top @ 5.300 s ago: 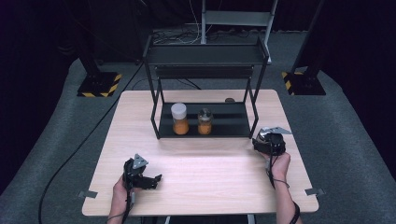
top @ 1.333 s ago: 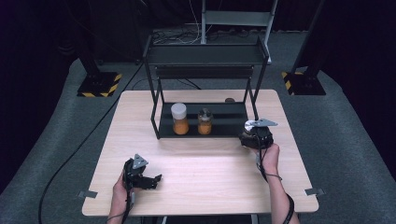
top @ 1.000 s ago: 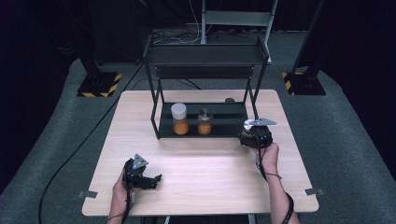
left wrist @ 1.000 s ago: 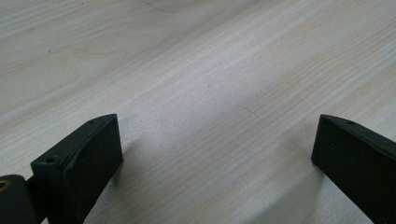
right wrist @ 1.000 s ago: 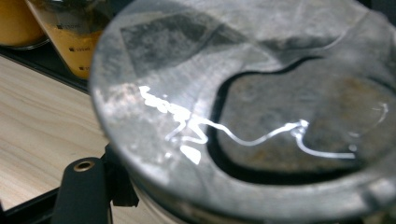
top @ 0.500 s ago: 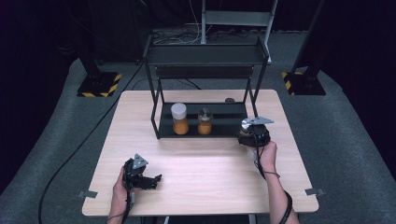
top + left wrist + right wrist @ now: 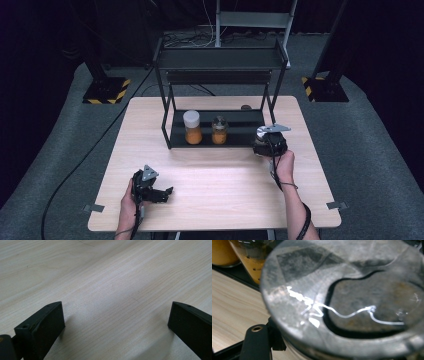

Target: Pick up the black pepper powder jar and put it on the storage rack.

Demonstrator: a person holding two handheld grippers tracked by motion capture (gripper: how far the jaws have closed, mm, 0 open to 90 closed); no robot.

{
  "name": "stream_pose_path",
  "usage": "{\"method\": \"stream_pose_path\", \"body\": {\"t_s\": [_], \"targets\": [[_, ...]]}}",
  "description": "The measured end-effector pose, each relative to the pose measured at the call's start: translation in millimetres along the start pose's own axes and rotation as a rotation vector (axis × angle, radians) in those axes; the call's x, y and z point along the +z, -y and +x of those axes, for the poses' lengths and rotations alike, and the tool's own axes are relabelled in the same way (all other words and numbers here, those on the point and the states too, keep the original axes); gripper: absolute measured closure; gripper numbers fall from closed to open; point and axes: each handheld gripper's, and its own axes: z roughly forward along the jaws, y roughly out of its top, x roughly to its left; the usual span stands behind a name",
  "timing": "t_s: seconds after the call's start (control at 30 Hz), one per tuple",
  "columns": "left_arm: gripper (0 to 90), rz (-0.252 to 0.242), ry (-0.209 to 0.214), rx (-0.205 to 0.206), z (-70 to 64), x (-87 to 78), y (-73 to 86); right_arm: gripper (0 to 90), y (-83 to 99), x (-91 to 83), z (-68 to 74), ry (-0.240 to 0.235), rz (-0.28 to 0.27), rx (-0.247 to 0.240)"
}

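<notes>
The left gripper (image 7: 162,192) rests on the table (image 7: 225,185) well in front of the black rack (image 7: 220,100), toward the table's near left corner, its fingers (image 7: 42,325) spread wide over bare wood with nothing between them. Farther on, the right gripper (image 7: 269,141) sits just beside the rack's front right post, its fingers closed on a round metal-lidded jar (image 7: 352,297) held close to the right gripper view's camera. Beyond it, on the rack's bottom tray, an orange jar with a white lid (image 7: 192,126) stands upright just beside a smaller orange jar (image 7: 219,130), left of the held jar.
</notes>
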Motion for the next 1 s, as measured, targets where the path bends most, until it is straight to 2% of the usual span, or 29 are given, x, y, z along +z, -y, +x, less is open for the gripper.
{"method": "stream_pose_path", "body": {"t_s": [1.0], "targets": [[0.7, 0.001, -0.001, 0.005, -0.1, -0.3, 0.1, 29.9, -6.6, 10.4, 2.4, -0.009, 0.003, 0.009]]}}
